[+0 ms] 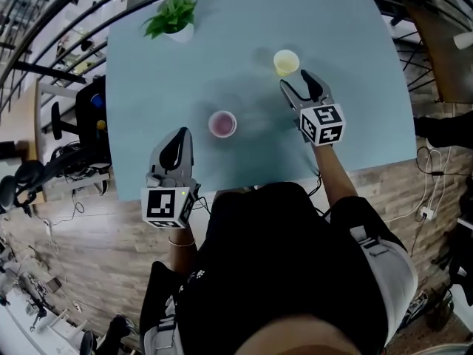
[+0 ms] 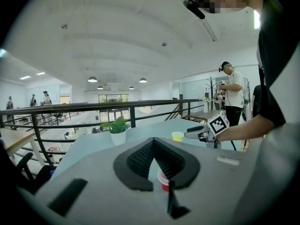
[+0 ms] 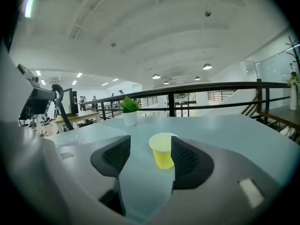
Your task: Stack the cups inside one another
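- Two tools over a pale blue surface, one in each hand.
- Right tool: jaws wide apart, nothing pressed between the pads, pointing toward the upper middle of the head view.
- Just past its tips, a yellow cup, upright on the surface. In the right gripper view it sits in the gap, nearer the right-hand jaw, one side partly covered by that pad. Contact there impossible to tell.
- Left tool: jaws narrow, tips together, gripping nothing. Low in the left half of the head view, near the lower edge of the surface.
- Up and to the right of it in the head view, a pink cup, upright and apart from the tips. In the left gripper view it looks redder, glimpsed through the slit below the closed tips.
- Pink cup and yellow cup not nested, bare surface between them: pink near the centre of the head view, yellow higher and further right.
- In the left gripper view, right of centre, the right tool again, with the yellow cup just off its tips.
- Farther out, a small potted plant in a white pot near the upper left corner of the surface.
- Beyond the surface, a dark railing, and a standing person at the right of the left gripper view.
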